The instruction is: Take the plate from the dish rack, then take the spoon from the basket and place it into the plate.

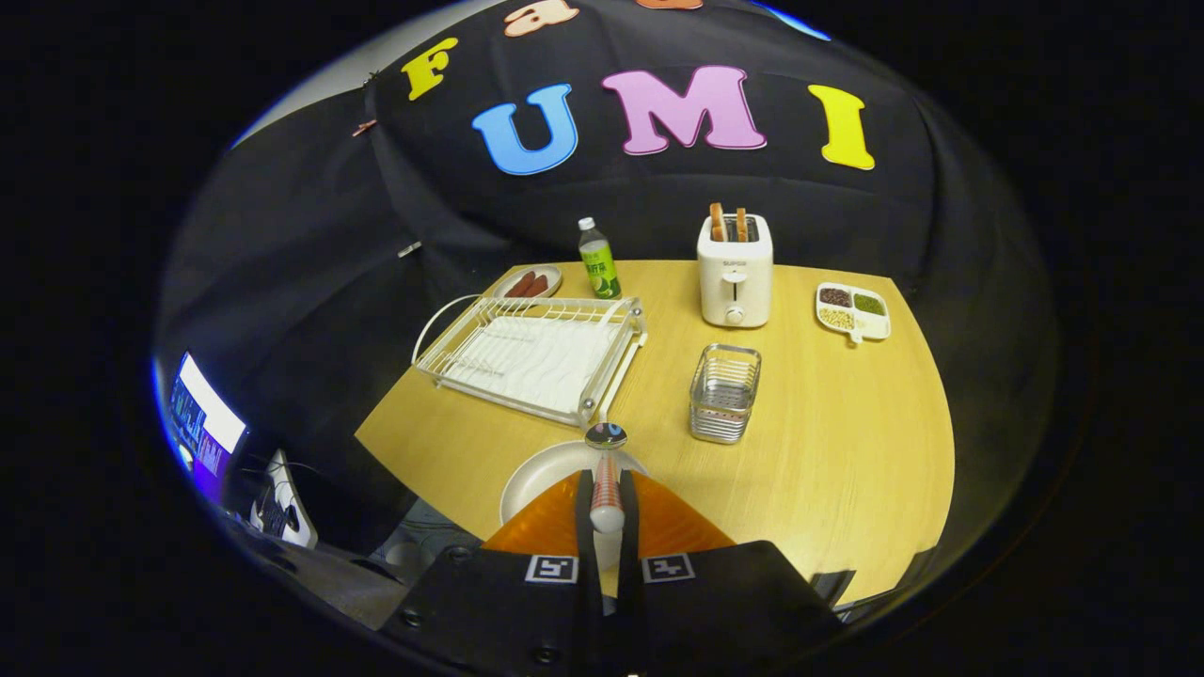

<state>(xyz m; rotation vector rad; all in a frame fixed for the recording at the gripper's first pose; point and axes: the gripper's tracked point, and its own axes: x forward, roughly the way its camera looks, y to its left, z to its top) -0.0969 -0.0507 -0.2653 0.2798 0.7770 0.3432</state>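
My gripper (607, 489) is shut on the spoon (607, 470), holding its striped handle between both fingers. The spoon's shiny bowl (606, 435) sticks out ahead of the fingertips. Right below it the white plate (541, 475) lies on the wooden table, partly hidden by my fingers. Beyond the plate stands the white wire dish rack (531, 353) with nothing in its slots. The small metal basket (724, 392) stands ahead and to the right of the spoon, and it looks empty.
At the back of the table (847, 432) are a white toaster (735, 270) with two toast slices, a green drink bottle (597, 259), a small dish with sausages (529, 282) and a divided snack tray (853, 312). A screen (202, 423) glows off the table's left.
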